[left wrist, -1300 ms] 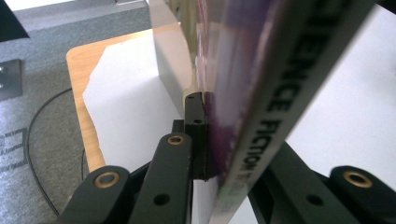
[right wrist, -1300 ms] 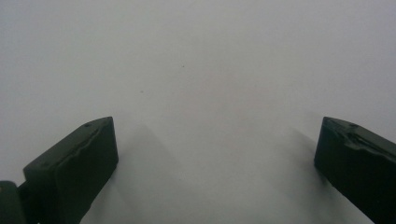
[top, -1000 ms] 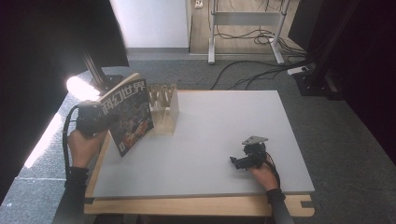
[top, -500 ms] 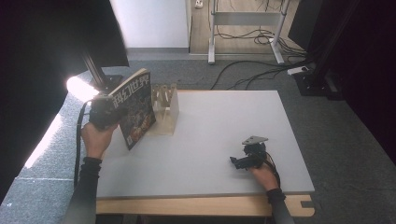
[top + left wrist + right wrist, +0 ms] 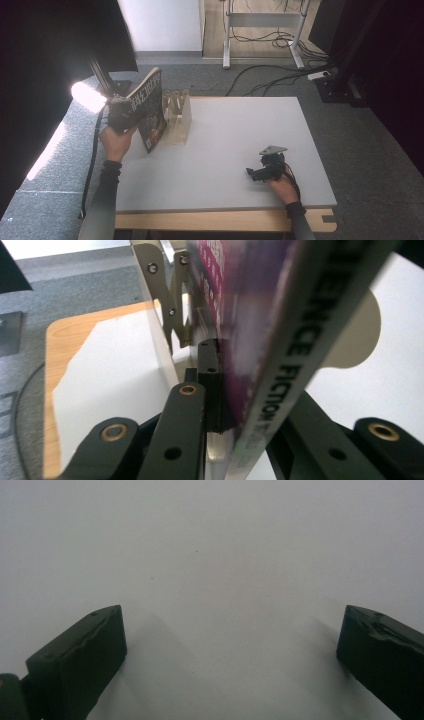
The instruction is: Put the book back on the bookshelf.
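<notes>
Gripping the magazine (image 5: 280,340) beside the rack (image 5: 179,117), left tongs (image 5: 220,390) show its spine; right tongs (image 5: 230,650) gape.

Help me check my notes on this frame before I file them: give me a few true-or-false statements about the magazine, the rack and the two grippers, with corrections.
1. The left gripper is clamped on the magazine. True.
2. The magazine lies flat on the table. False: it is held up on edge, tilted, just left of the rack.
3. The right gripper has its jaws open with nothing between them. True: the right gripper view shows bare tabletop between them.
4. The right gripper is holding the rack. False: it rests near the table's front right, well apart from the rack.
5. The rack stands near the table's far left corner. True.
</notes>
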A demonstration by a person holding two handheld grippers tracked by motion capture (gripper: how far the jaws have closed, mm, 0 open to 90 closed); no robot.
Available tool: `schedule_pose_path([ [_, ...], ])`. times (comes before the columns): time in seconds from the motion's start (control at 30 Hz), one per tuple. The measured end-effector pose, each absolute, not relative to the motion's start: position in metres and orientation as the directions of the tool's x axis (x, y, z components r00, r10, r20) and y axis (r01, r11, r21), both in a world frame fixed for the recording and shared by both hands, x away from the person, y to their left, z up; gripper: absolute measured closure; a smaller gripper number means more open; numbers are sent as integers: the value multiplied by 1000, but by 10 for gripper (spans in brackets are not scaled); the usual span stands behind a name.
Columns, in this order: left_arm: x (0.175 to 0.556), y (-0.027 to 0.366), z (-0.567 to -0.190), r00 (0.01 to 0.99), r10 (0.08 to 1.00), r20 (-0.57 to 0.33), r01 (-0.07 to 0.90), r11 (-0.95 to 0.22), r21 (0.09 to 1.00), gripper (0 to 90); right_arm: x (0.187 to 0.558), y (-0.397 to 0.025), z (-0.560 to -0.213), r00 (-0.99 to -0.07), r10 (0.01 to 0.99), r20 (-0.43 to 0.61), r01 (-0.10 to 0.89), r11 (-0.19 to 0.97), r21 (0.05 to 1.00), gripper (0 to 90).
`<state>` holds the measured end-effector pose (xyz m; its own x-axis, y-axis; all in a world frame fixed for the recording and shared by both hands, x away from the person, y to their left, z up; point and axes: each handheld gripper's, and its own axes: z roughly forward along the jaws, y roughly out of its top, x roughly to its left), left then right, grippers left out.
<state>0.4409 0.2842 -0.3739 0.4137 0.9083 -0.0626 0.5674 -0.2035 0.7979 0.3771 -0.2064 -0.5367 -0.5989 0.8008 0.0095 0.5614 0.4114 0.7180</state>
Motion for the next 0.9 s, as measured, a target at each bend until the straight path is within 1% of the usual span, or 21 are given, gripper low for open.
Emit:
schedule_pose_path([
  [0.07,443,283,-378,411,909,-73,562,-189,806,821,377,-206,-537,-599,801,9,561,411,718,0],
  [0.23,443,288,-383,391,918,-67,554,-177,813,808,377,-206,-537,-599,801,9,561,412,718,0],
  [0.37,440,294,-385,414,905,-98,528,-151,836,755,377,-206,-537,-596,803,12,564,409,717,0],
  [0.4,439,296,-383,416,903,-112,521,-135,843,755,377,-206,-537,-598,802,12,563,410,718,0],
  [0.47,437,300,-378,431,892,-138,508,-113,854,656,377,-206,-537,-597,802,12,563,409,718,0],
  [0.5,437,300,-378,431,892,-138,508,-113,854,629,377,-206,-537,-597,802,12,563,409,718,0],
  [0.53,434,301,-377,431,892,-134,501,-113,858,629,377,-206,-537,-597,802,12,563,409,718,0],
  [0.57,433,302,-376,431,893,-128,498,-117,859,599,377,-206,-537,-598,802,12,563,409,718,0],
  [0.6,431,303,-375,434,893,-123,494,-122,861,492,377,-206,-537,-598,802,12,563,409,718,0],
  [0.63,428,304,-374,433,894,-116,493,-127,861,492,377,-206,-537,-598,802,12,563,409,718,0],
  [0.67,426,305,-374,431,896,-106,493,-135,860,457,377,-206,-536,-597,802,12,563,409,718,0],
  [0.7,423,307,-373,434,895,-101,491,-141,860,405,377,-206,-536,-597,802,12,563,409,718,0],
  [0.73,421,308,-373,439,893,-102,489,-142,861,320,377,-206,-537,-597,802,11,563,410,718,0],
  [0.77,419,310,-373,446,889,-100,488,-148,860,320,377,-206,-537,-597,802,11,563,410,718,0],
  [0.9,408,315,-372,470,878,-94,478,-163,863,192,377,-206,-537,-597,802,10,563,410,718,0],
])
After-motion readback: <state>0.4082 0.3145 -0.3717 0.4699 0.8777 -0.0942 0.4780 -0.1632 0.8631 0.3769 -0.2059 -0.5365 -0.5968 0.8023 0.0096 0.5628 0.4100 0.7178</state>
